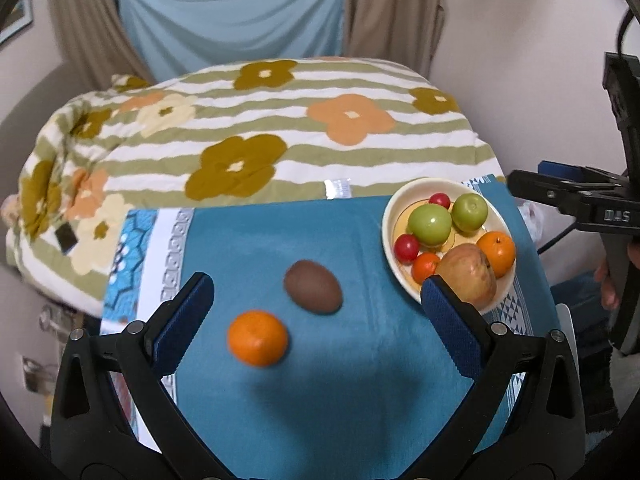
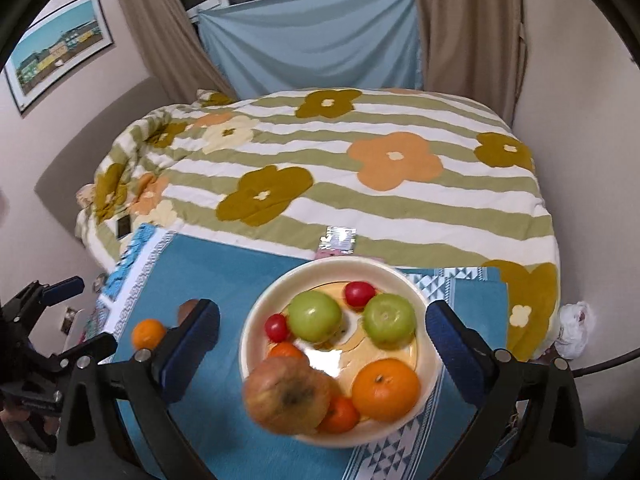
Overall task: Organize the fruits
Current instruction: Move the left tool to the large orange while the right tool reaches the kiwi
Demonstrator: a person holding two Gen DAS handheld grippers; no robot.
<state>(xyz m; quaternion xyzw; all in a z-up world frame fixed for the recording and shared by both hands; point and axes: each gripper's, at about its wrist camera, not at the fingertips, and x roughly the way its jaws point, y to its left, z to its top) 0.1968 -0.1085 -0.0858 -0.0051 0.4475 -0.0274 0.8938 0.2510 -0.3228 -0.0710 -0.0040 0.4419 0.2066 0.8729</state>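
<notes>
A cream bowl [image 2: 256,320] on the teal cloth [image 2: 208,280] holds two green apples [image 2: 314,316], small red fruits [image 2: 359,293], oranges [image 2: 386,388] and a blurred reddish-yellow apple [image 2: 286,396] at its near rim. My right gripper [image 2: 322,309] hangs open above the bowl, its pads wide of the rim and touching nothing. In the left wrist view an orange [image 1: 258,338] and a brown oval fruit [image 1: 314,292] lie loose on the cloth [image 1: 280,232]. Above them my left gripper [image 1: 316,283] is open and empty. The bowl [image 1: 389,216] is to its right.
A bed with a flowered, striped quilt [image 2: 360,200] lies just behind the cloth. A small shiny packet [image 2: 340,236] rests at the quilt's near edge. The right gripper's side [image 1: 560,192] shows at the bowl's right. Curtains and a blue sheet [image 2: 312,36] hang at the back.
</notes>
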